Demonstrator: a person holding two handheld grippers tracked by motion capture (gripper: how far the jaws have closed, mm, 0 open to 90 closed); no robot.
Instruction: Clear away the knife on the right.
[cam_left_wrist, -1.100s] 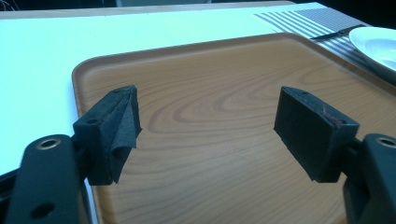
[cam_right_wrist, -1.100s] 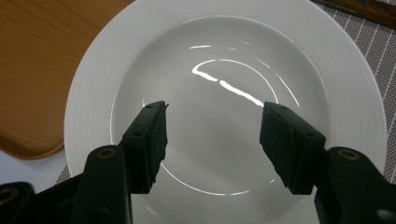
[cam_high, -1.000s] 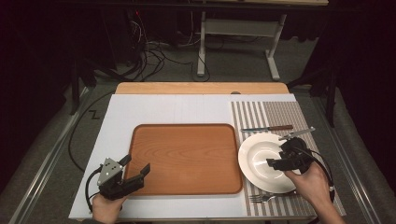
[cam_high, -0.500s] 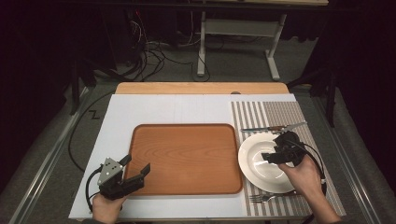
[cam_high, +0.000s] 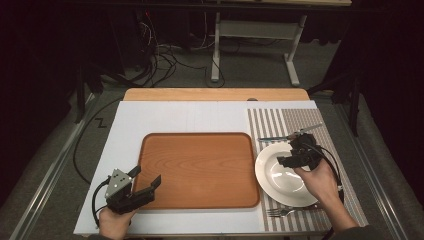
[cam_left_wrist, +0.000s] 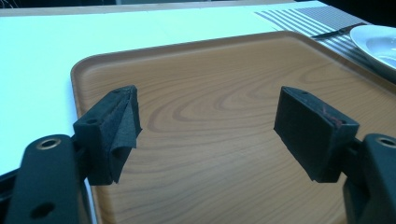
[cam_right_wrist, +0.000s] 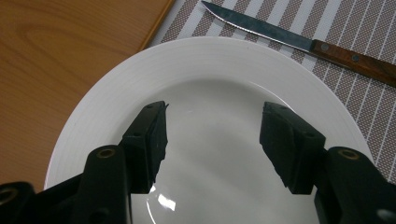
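My right gripper (cam_high: 284, 160) hovers over the far part of a white plate (cam_high: 280, 187), jaws open and empty. In the right gripper view the gripper (cam_right_wrist: 212, 121) looks down into the plate (cam_right_wrist: 116, 88). A wood-handled knife (cam_right_wrist: 289, 39) lies just beyond the rim. My left gripper (cam_high: 147, 176) rests at the near left corner of a brown wooden tray (cam_high: 200, 160). Its jaws stand open with nothing between them, and in the left gripper view the gripper (cam_left_wrist: 208, 109) points across the bare tray (cam_left_wrist: 210, 70).
The plate sits on a striped placemat (cam_high: 300, 120) right of the tray, with the knife (cam_high: 280, 136) behind it and a fork (cam_high: 280, 212) in front. A white board (cam_high: 175, 117) covers the table. Cables and a stand's legs lie on the floor beyond.
My right gripper has slid a little left and away, further over the plate. The left gripper has stayed where it was.
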